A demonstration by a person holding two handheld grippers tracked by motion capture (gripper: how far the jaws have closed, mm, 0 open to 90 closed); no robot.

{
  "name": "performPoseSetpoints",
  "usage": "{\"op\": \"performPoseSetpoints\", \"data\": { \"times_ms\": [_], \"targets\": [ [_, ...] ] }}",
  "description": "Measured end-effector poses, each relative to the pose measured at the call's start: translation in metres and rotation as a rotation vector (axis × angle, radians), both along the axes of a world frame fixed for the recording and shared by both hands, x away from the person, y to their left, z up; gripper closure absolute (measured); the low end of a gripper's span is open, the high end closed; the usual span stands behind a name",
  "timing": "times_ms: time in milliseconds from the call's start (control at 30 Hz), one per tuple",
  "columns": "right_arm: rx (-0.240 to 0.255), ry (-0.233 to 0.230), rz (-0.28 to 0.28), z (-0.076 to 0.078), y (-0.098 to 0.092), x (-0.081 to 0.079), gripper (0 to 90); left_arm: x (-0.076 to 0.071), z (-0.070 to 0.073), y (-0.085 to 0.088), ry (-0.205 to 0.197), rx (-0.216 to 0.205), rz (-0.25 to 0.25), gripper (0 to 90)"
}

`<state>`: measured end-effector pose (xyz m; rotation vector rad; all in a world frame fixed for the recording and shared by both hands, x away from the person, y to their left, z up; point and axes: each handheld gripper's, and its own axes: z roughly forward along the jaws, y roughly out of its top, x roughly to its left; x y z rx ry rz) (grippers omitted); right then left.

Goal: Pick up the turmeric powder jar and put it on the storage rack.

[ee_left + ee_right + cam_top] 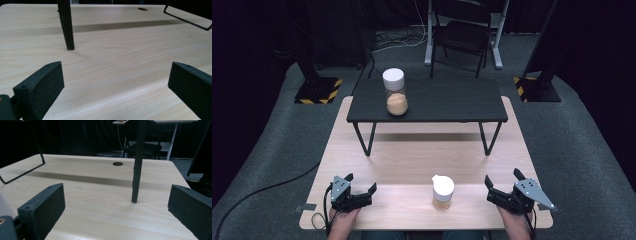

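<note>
Small jar [443,192] stands on the table [412,160] between both grippers, nearer the right | left gripper [361,191] spread wide, empty | right gripper [502,184] spread wide, empty

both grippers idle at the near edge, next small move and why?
Probably swing the right gripper left toward the small white-lidded jar. Its jaws stand open, the jar sits upright just beside it on the wooden table, untouched, and is nearer to it than to the left gripper.

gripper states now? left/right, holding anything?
Left gripper: open, holding nothing, jaws spread over bare table.
Right gripper: open, holding nothing, right of the small jar.
</note>
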<state>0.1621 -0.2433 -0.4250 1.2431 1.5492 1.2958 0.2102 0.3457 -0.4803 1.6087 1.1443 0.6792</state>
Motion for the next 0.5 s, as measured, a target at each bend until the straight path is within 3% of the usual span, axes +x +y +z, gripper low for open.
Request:
{"op": "performPoseSetpoints", "data": {
  "times_ms": [100, 500],
  "targets": [
    [-0.017, 0.003, 0.010, 0.003, 0.004, -0.002, 0.6, 0.000, 0.000, -0.001, 0.002, 0.002, 0.003, 0.0],
    [-0.006, -0.005, 0.078, 0.015, 0.013, -0.014, 0.6, 0.000, 0.001, -0.003, 0.003, 0.013, 0.005, 0.0]
  ]
}}
